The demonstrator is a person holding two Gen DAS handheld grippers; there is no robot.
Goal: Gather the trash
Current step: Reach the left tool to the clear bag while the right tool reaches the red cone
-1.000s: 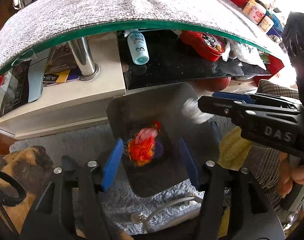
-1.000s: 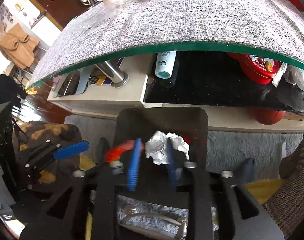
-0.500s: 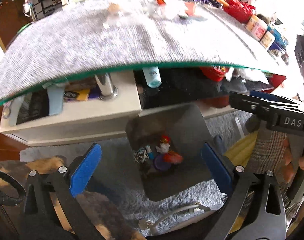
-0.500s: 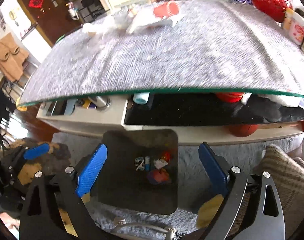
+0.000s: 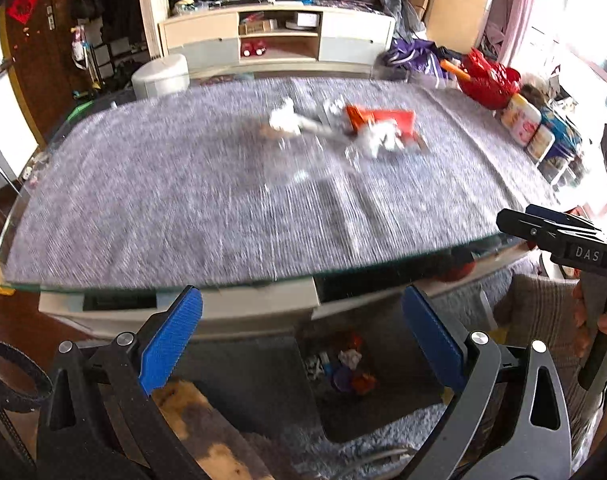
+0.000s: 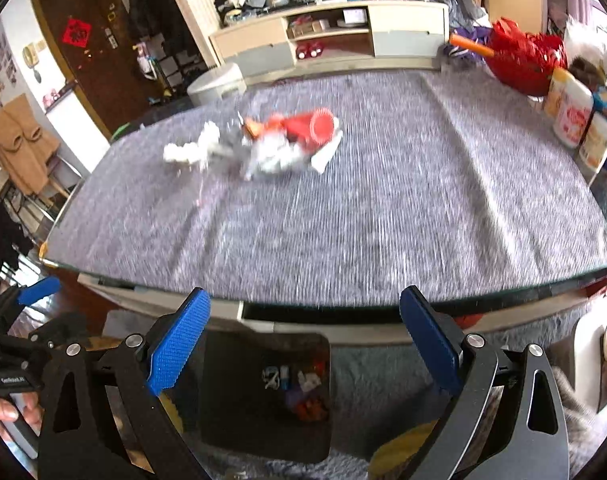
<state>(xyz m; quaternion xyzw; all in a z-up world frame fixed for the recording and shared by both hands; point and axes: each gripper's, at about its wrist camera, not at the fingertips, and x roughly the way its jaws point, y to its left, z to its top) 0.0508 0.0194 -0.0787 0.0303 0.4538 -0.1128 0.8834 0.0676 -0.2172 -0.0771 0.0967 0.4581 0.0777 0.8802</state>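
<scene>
**Ana:** Grey woven cloth covers the glass-topped table (image 5: 231, 216), and both views are smeared with blur, so detail on it is soft. On the left, the left gripper (image 5: 299, 336) has its blue pads spread wide with nothing between them. The right gripper (image 6: 303, 336) is spread just as wide and also empty.

**Ben:** And the trash?

**Ana:** In 2 places. Some lies in the dark bin (image 6: 223, 420) on the floor below the table's near edge. The rest is a heap well out on the cloth: a white crumpled wad (image 6: 191, 148) at the left, more white paper (image 6: 275, 156) in the middle, a red paper cup (image 6: 311, 126) on its side at the right.

**Ben:** What could go wrong?

**Ana:** The pieces touch and overlap, so a closing grip may catch 2 at once or only a corner, and a loose scrap could drop on the carry to the bin. The tipped cup may roll if a finger nudges it, or crush under a hard squeeze. Pads pressed too low may pinch the cloth itself and drag it. At the far right, the red basket (image 6: 523, 64) and jars (image 6: 571, 116) stand close enough that a wide sweep by the right gripper might knock them.
</scene>
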